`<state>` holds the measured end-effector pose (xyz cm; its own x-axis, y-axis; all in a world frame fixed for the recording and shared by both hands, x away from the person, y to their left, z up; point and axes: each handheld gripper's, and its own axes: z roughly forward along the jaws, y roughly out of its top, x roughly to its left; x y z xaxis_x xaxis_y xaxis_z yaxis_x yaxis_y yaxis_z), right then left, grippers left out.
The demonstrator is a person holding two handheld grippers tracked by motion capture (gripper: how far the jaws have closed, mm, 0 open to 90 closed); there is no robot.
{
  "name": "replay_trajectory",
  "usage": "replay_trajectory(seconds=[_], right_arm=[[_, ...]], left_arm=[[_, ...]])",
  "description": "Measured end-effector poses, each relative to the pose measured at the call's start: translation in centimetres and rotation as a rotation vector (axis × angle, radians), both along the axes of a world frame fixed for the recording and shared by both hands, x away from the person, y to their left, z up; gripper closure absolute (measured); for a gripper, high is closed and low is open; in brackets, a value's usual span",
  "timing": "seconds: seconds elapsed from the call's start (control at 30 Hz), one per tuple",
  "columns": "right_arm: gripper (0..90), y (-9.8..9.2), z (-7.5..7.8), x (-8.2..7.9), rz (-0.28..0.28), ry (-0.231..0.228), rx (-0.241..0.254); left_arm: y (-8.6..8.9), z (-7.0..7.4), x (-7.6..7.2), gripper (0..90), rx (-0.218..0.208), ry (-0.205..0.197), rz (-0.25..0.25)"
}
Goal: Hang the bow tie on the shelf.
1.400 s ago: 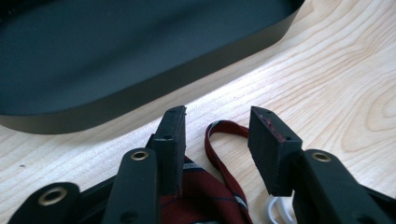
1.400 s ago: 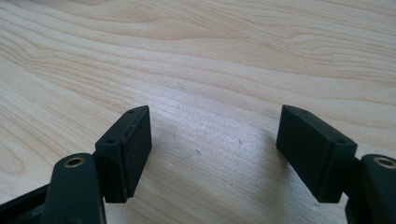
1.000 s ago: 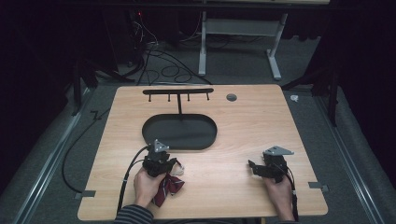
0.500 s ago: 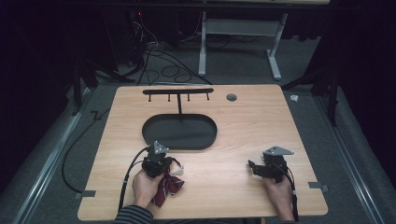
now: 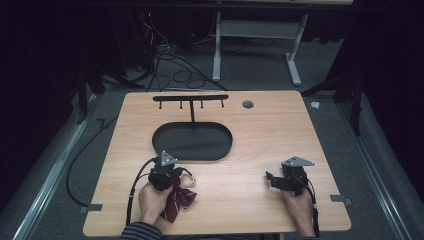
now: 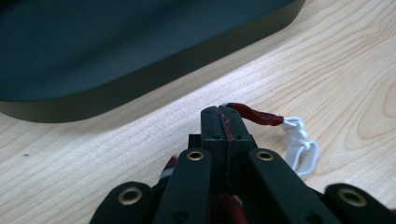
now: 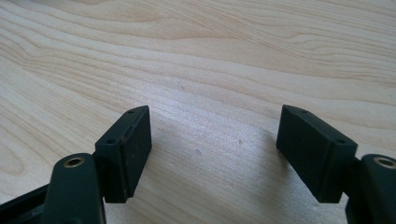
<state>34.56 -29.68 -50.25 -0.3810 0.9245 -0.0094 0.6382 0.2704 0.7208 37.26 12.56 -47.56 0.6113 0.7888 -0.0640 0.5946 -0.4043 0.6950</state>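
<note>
A dark red striped bow tie [image 5: 178,200] lies on the wooden table [image 5: 250,130] beside the person's left hand. Its thin red band [image 6: 256,116] ends in a white elastic loop [image 6: 299,142]. My left gripper [image 5: 171,173] is shut on that band, which shows pinched between the closed jaws in the left gripper view, where the gripper [image 6: 225,122] sits low over the wood. My right gripper [image 5: 270,180] rests at the front right of the table, apart from the tie. In its own view the right gripper [image 7: 215,144] stands open with bare wood between the jaws.
A black stand with an oval base [image 5: 192,141] sits just beyond the left gripper, its edge close ahead [image 6: 140,79]. A post carries a bar of hooks [image 5: 190,98]. A small round grommet [image 5: 247,104] lies near the far edge. Cables trail from both grippers.
</note>
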Motion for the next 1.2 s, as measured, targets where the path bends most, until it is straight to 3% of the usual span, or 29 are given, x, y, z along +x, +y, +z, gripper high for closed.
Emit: replay_trajectory(seconds=[0.57,0.8,1.2], right_arm=[[27.9,0.0,0.0,0.0,0.0,0.0,0.0],[27.9,0.0,0.0,0.0,0.001,-0.001,0.0],[28.0,0.0,0.0,0.0,0.0,0.0,0.0]], left_arm=[[1.7,2.8,-1.7,89.9,-0.066,-0.083,0.022],[2.8,4.9,-2.7,89.9,-0.083,-0.154,0.039],[4.1,7.0,-4.0,89.9,-0.102,-0.235,0.069]])
